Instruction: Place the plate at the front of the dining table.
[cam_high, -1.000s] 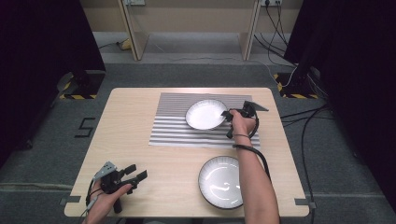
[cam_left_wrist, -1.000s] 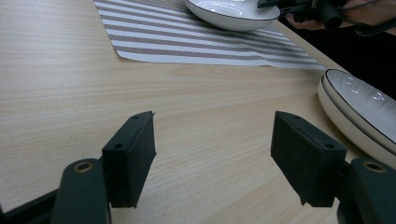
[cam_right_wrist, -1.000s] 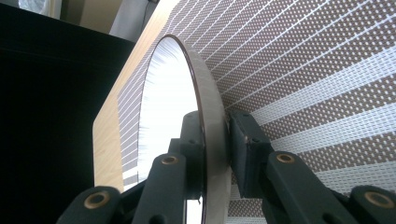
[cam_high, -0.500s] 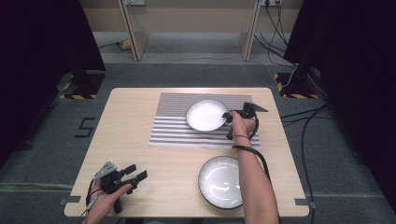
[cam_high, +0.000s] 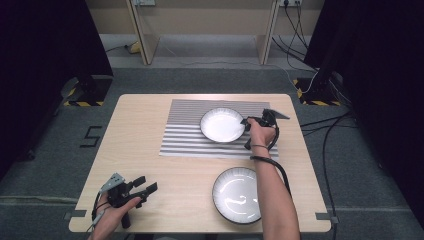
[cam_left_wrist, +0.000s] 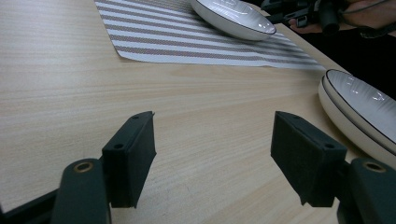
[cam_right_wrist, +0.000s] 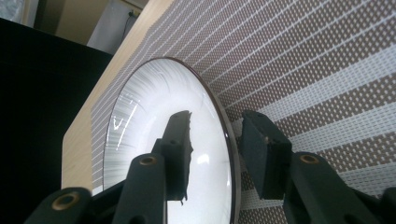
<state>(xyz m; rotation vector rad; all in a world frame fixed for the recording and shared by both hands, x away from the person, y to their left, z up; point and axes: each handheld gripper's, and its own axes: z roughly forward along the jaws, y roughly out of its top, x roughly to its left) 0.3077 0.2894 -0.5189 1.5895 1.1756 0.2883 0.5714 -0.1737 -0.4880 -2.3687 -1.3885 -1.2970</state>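
Where the high view looks down, a striped placemat (cam_high: 215, 127) lies on the table (cam_high: 150, 160); 1 white bowl (cam_high: 222, 125) sits on the placemat's right half, the right gripper (cam_high: 246, 122) at its right rim. A 2nd bowl (cam_high: 237, 195) sits off the placemat, nearer the person. The left gripper (cam_high: 145, 186) rests well left of it, jaws apart, empty.

From the left gripper view, its jaws gape wide over bare wood, placemat beyond.

From the right gripper view, the jaws straddle the bowl's rim (cam_right_wrist: 229, 140), 1 inside, 1 outside, with a gap, not clamped.
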